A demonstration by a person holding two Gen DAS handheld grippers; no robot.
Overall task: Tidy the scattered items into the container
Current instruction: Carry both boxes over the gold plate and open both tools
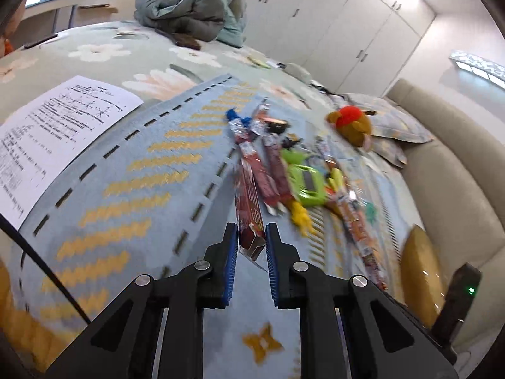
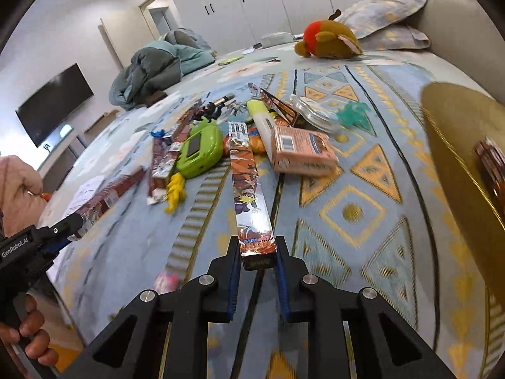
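My left gripper (image 1: 251,237) is shut on the near end of a long dark red box (image 1: 247,202), which points away over the patterned blue mat (image 1: 135,170). In the right wrist view the same left gripper (image 2: 68,230) holds that red box (image 2: 107,195) at the left. My right gripper (image 2: 257,249) is shut on the near end of a long cartoon-printed box (image 2: 247,186). Scattered beyond lie a green handheld game (image 2: 199,148), a yellow toy (image 2: 175,194), a pink box (image 2: 303,151) and more long packets (image 1: 274,167). A golden container (image 2: 457,164) stands at the right.
A brown plush toy (image 2: 328,39) with a red cap and pillows (image 2: 385,9) lie at the far side. A printed sheet (image 1: 53,135) lies left of the mat, a crumpled quilt (image 1: 186,9) beyond it. A beige padded edge (image 1: 457,173) borders the right.
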